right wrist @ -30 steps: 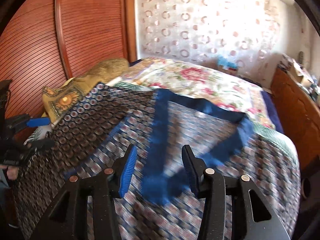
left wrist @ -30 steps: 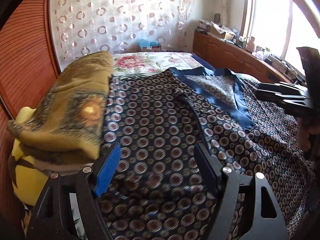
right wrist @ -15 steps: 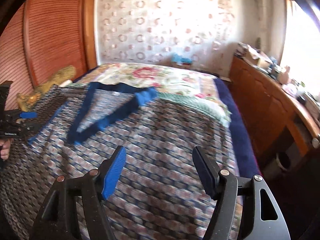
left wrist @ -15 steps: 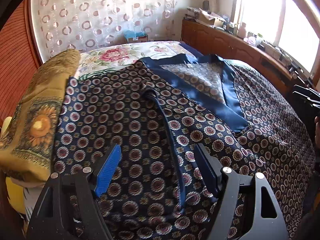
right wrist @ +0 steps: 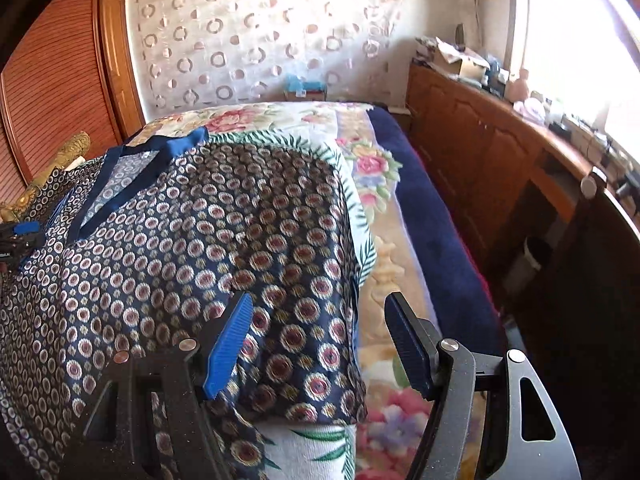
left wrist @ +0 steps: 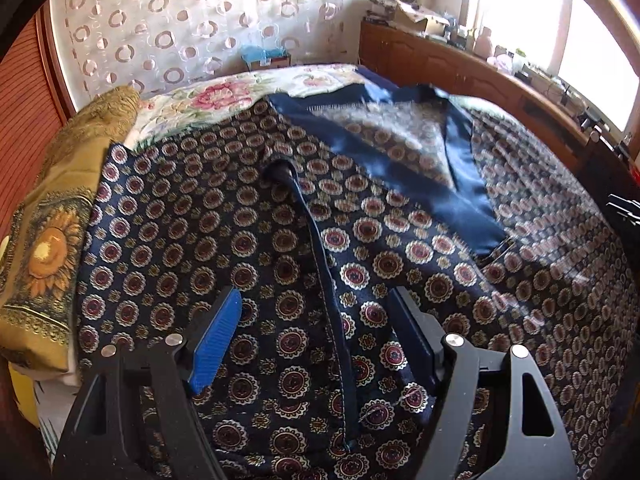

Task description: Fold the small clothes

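Note:
A navy garment with round medallions and a blue satin collar lies spread on the bed. My left gripper stands open just above it, and the garment's dark stitched front edge runs between the fingers without touching them. In the right wrist view the same garment drapes to its right border. My right gripper is open over that border, with cloth under the blue pad and bedspread under the other finger. The left gripper shows at the far left.
A floral bedspread with a dark blue border lies under the garment. A sunflower-print cushion sits at the left. A wooden cabinet with clutter runs along the right, under the window. Slatted wooden doors stand at the left.
My right gripper swung from the blue collar to the garment's right border, and its jaws widened. The collar now lies flat. My left gripper shifted right, over the stitched front edge.

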Available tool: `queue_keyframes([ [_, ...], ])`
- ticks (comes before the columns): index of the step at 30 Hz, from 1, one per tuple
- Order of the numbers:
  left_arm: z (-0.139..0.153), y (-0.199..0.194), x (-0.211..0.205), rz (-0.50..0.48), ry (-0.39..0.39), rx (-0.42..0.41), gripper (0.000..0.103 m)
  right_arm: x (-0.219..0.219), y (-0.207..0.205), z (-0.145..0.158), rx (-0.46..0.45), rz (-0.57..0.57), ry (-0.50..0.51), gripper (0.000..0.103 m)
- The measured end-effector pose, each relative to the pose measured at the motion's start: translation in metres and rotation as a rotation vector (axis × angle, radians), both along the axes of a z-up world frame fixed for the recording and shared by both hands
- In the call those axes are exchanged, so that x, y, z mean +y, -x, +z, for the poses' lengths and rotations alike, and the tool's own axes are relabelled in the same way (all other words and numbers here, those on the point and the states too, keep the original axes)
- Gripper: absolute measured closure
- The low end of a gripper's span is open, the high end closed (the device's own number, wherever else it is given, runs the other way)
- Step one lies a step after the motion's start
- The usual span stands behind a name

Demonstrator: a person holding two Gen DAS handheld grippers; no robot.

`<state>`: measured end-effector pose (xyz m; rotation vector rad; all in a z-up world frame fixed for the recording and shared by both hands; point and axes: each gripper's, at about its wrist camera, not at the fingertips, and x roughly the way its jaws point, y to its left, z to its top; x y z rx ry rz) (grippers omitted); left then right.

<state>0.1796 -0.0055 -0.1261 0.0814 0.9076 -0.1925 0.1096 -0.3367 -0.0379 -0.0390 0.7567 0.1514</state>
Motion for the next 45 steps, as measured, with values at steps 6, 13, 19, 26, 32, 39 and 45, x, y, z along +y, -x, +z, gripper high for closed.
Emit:
queue_keyframes([
  [6,-0.002,0.000,-0.003,-0.011,-0.003,-0.010,0.021,-0.007,0.003,0.000,0.031,0.002,-0.047,0.036],
  [13,-0.007,-0.004,-0.011,-0.045,-0.012,0.017,0.000,-0.027,-0.003,-0.010,0.065,0.003,-0.120,0.050],
  [19,-0.007,-0.004,-0.011,-0.045,-0.012,0.015,0.000,-0.035,0.001,-0.011,0.053,0.017,-0.147,0.072],
  [26,-0.007,-0.004,-0.012,-0.045,-0.013,0.015,0.000,-0.023,0.007,-0.008,0.015,0.002,-0.010,0.097],
  [32,-0.007,-0.004,-0.011,-0.045,-0.012,0.015,0.000,-0.002,0.007,0.011,-0.049,0.030,0.035,0.101],
  [39,-0.007,-0.004,-0.011,-0.045,-0.012,0.015,0.000,0.049,0.006,0.035,-0.134,0.161,0.014,0.101],
  [45,-0.007,-0.004,-0.011,-0.045,-0.012,0.014,0.000,0.093,0.006,0.011,-0.078,0.282,0.010,0.101],
])
